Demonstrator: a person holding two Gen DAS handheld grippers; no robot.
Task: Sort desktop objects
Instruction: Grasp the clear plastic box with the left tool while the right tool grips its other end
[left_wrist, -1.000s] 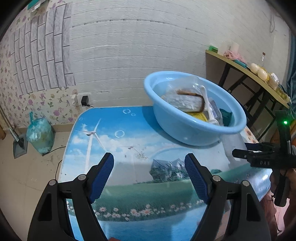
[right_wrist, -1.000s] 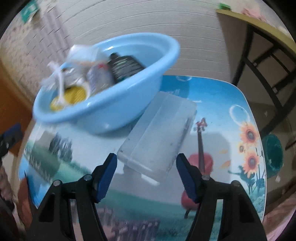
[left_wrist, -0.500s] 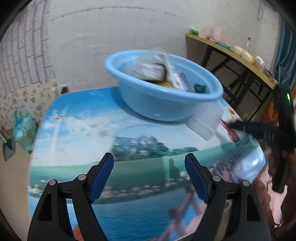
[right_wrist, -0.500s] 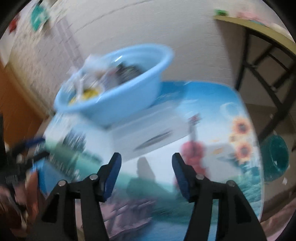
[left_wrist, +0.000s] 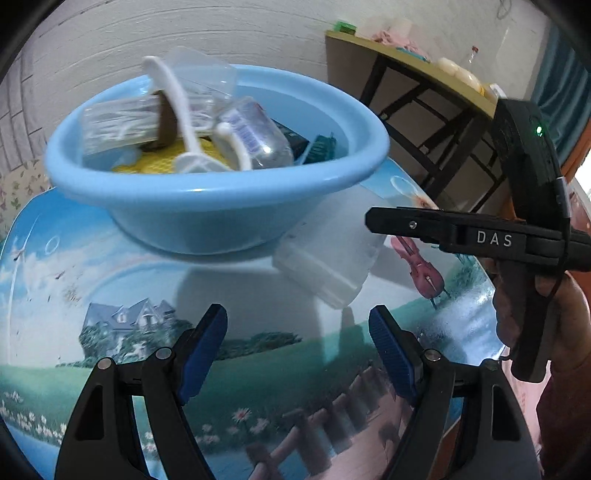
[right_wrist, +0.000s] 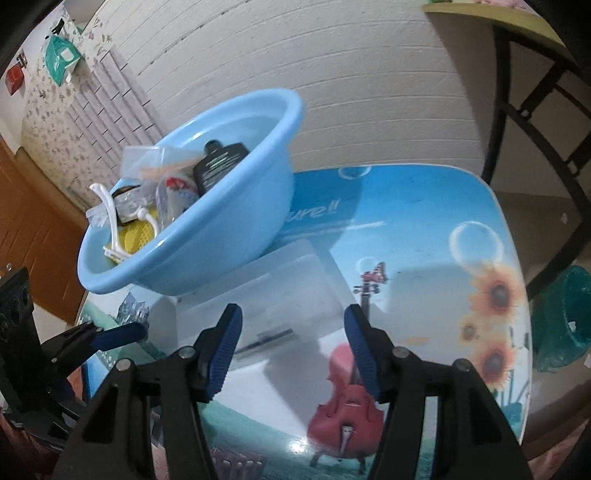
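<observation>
A light blue basin stands on the picture-printed table, holding a white spoon, a clear bottle, clear bags and a yellow item. In the right wrist view the basin also holds a black bottle. A clear plastic box lies partly under the basin's right side; it also shows in the right wrist view. My left gripper is open and empty, short of the basin. My right gripper is open and empty, just before the box.
The right gripper's body reaches in from the right in the left wrist view. A side table with items stands at the back right. A teal bin sits on the floor beyond the table's right edge. A white brick wall is behind.
Both grippers have swung toward the basin and come closer to it. The right gripper now faces the clear box from nearer. Both stay open and empty.
</observation>
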